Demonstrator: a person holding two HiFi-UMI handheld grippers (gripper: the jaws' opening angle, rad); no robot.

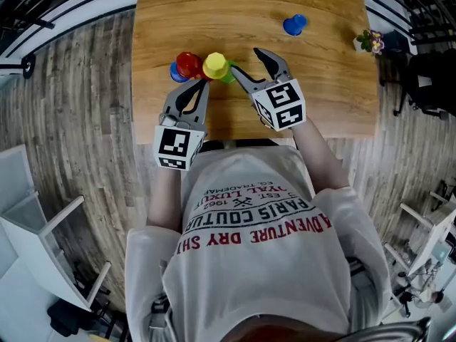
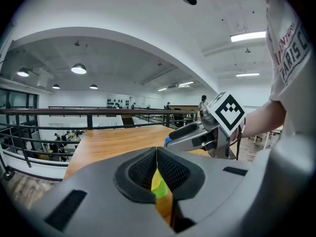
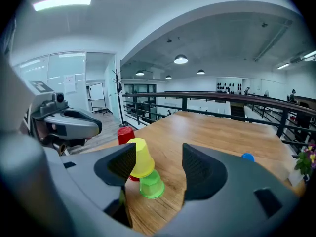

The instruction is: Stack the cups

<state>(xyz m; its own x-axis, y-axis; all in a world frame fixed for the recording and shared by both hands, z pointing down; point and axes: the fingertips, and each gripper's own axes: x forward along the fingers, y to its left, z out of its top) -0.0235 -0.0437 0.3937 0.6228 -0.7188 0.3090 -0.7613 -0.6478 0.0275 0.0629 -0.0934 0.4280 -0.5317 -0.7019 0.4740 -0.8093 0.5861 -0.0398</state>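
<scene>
On the wooden table (image 1: 320, 98) a yellow cup (image 1: 215, 65) (image 3: 140, 158) stands upside down, tilted over a green cup (image 1: 229, 75) (image 3: 150, 184). A red cup (image 1: 188, 63) (image 3: 126, 134) is just left of them, with a blue cup (image 1: 174, 72) peeking out beside it. Another blue cup (image 1: 293, 24) (image 3: 248, 157) sits far back right. My right gripper (image 1: 246, 60) (image 3: 159, 164) is open just right of the yellow and green cups, holding nothing. My left gripper (image 1: 201, 85) (image 2: 157, 152) is shut and empty, its tip just in front of the red and yellow cups.
A small flower pot (image 1: 370, 41) (image 3: 307, 164) stands at the table's right edge. The table's near edge runs just under both grippers. Railings (image 3: 207, 98) ring the far side. White furniture (image 1: 43, 241) stands on the floor at the left.
</scene>
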